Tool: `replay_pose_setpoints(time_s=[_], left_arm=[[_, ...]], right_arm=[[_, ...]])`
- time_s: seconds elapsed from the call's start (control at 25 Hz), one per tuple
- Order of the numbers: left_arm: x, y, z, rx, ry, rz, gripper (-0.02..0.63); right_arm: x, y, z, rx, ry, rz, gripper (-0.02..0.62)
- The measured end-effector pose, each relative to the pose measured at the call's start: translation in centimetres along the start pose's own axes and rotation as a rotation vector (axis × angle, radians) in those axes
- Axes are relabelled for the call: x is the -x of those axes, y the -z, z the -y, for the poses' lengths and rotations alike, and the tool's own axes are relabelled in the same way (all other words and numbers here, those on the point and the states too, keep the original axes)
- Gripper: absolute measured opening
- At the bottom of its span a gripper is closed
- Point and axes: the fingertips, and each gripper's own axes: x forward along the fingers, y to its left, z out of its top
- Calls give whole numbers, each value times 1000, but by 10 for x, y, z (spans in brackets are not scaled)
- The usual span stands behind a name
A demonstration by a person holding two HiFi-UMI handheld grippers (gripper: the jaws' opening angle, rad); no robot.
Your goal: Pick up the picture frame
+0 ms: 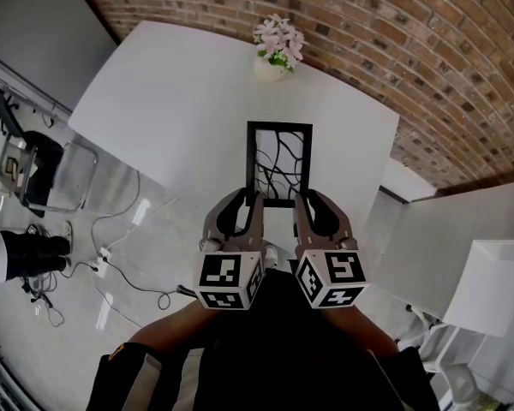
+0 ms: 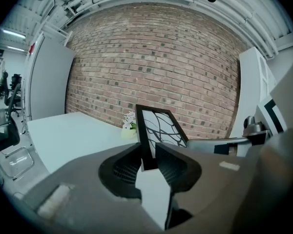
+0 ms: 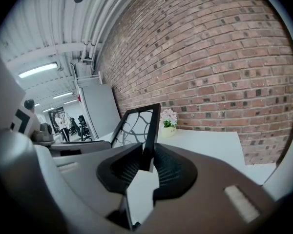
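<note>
A black picture frame (image 1: 279, 163) with a branching black-line print hangs above the white table (image 1: 180, 110), held between both grippers at its near corners. My left gripper (image 1: 250, 202) is shut on the frame's lower left edge (image 2: 147, 145). My right gripper (image 1: 301, 200) is shut on its lower right edge (image 3: 149, 143). In both gripper views the frame stands tilted up between the jaws, clear of the tabletop.
A small white pot of pink flowers (image 1: 276, 48) stands at the table's far edge by the brick wall (image 1: 411, 50). A chair (image 1: 56, 174) and cables lie on the floor at left. White furniture (image 1: 488, 289) stands at right. People stand far off in the right gripper view.
</note>
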Motion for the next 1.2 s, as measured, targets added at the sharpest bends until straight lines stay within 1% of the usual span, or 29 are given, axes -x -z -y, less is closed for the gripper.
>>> replay_pose_setpoints(time_s=[0.28, 0.68, 1.2], left_arm=[[6, 3, 8, 7, 1, 2, 83], [4, 8, 12, 22, -2, 1, 84], [0, 5, 8, 12, 16, 0, 84]], right_arm=[[12, -1, 0, 36, 1, 8, 64], [13, 1, 5, 45, -5, 4, 64], [8, 0, 4, 42, 7, 9, 64]])
